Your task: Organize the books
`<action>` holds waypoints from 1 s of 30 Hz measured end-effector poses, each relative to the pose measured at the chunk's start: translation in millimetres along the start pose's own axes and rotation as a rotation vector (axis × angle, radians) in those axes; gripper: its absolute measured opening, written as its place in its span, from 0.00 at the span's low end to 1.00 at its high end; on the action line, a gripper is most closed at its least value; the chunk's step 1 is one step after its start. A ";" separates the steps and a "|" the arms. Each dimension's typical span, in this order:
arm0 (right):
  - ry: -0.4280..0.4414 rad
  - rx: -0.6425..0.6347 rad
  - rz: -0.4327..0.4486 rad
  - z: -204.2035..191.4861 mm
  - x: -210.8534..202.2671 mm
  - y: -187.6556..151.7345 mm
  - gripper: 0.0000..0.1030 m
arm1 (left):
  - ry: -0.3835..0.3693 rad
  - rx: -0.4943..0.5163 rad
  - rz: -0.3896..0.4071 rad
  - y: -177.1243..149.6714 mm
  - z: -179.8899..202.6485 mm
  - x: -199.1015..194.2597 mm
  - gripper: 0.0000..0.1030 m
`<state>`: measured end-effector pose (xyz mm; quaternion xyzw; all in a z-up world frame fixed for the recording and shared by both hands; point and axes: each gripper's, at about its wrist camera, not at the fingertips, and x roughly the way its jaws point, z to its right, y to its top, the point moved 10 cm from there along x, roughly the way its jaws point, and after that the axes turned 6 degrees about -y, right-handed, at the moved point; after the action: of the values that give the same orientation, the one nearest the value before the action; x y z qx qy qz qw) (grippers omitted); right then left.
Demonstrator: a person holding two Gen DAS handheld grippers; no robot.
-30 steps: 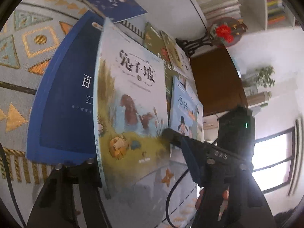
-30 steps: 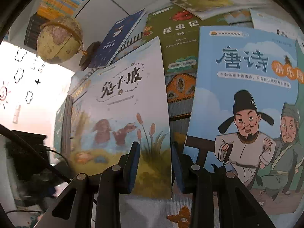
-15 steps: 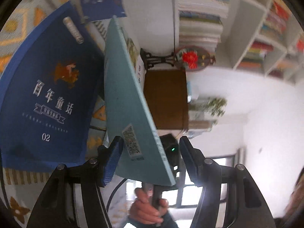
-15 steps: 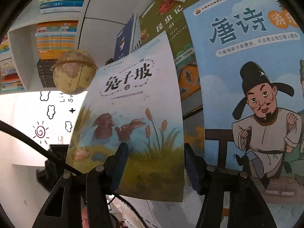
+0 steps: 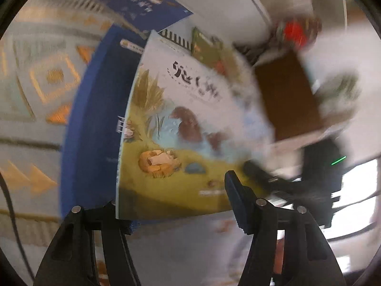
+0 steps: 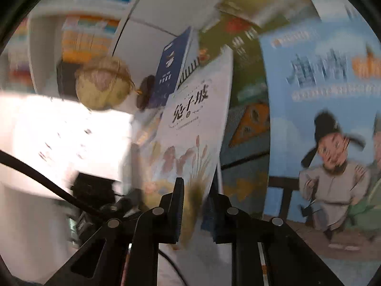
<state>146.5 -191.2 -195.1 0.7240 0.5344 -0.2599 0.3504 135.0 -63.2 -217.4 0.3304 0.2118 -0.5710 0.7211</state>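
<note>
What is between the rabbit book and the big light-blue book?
In the right wrist view, patterned rug shows between the rabbit book and the light-blue book, with a green book farther up.

Heavy motion blur, fisheye-bent edges, blown-out window (image 5: 357, 190) glare, titles perhaps barely legible
</note>
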 end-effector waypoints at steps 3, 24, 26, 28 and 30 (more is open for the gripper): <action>-0.110 -0.124 0.004 -11.5 2.1 -6.1 0.17 | 0.158 0.158 -0.001 -1.8 7.2 4.2 0.56; -0.238 -0.501 0.074 -50.1 -56.1 -78.0 0.17 | 0.067 0.362 0.080 -59.1 84.9 -33.2 0.56; -0.229 -0.516 0.080 -53.2 -65.8 -84.4 0.18 | 0.066 0.367 0.098 -67.6 93.7 -39.7 0.56; -0.213 -0.535 0.097 -56.5 -78.0 -92.8 0.18 | 0.073 0.369 0.123 -79.8 104.4 -48.9 0.56; -0.200 -0.555 0.106 -61.1 -91.1 -104.6 0.18 | 0.087 0.373 0.143 -92.4 115.1 -57.5 0.56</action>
<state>19.9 -177.9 -112.9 0.5983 0.5093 -0.1551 0.5988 22.8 -118.5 -120.1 0.4969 0.1095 -0.5326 0.6764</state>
